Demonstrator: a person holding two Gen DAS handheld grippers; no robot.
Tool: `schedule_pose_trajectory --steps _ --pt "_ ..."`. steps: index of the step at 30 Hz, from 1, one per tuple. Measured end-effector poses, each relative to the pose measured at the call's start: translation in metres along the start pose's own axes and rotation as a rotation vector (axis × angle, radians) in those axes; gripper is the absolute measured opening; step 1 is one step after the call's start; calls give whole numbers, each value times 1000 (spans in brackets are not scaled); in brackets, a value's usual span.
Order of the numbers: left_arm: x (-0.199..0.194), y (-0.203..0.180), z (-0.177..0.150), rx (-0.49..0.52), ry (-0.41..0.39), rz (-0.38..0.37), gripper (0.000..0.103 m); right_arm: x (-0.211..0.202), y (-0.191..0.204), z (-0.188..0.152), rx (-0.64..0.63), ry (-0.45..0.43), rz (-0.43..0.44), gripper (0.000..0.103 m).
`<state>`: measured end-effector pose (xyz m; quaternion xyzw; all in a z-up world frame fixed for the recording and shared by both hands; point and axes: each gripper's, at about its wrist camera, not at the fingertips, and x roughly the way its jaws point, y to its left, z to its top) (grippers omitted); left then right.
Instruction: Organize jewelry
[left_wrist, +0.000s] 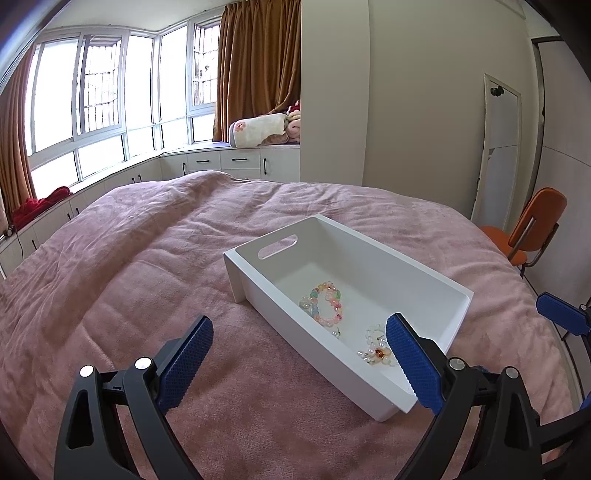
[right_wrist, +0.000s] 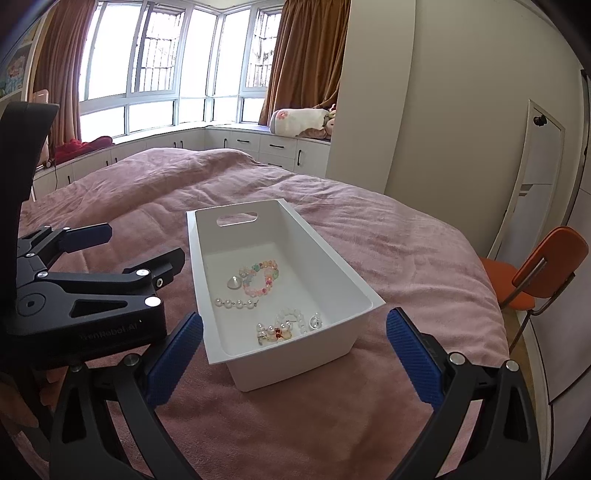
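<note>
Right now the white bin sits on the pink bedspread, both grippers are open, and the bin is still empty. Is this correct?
Not quite: the white bin is not empty. The right wrist view shows a colourful bead bracelet, a pearl strand and other pieces inside. The rest holds: pink bedspread, left hand-held gripper and right hand-held gripper open.

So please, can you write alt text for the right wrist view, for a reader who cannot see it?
A white bin on a pink blanket holds a colourful bead bracelet, a pearl strand and clear beads. The open right gripper frames its near end, with the left gripper open beside it.
</note>
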<state>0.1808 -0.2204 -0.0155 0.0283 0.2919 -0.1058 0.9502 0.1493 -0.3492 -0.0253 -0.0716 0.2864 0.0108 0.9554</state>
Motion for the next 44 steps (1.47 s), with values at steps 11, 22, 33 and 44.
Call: schedule_pose_trajectory --steps 11,22,33,44 --pt "0 -1 -1 -6 3 -9 96 1 2 -2 2 9 4 98" --pt "-2 2 -1 -9 -13 -23 96 1 3 -1 0 9 8 98" --pt "-3 3 0 -16 -13 -15 96 2 5 -1 5 9 8 98" --pt "-2 3 0 -12 -7 1 96 2 6 0 7 12 8 98"
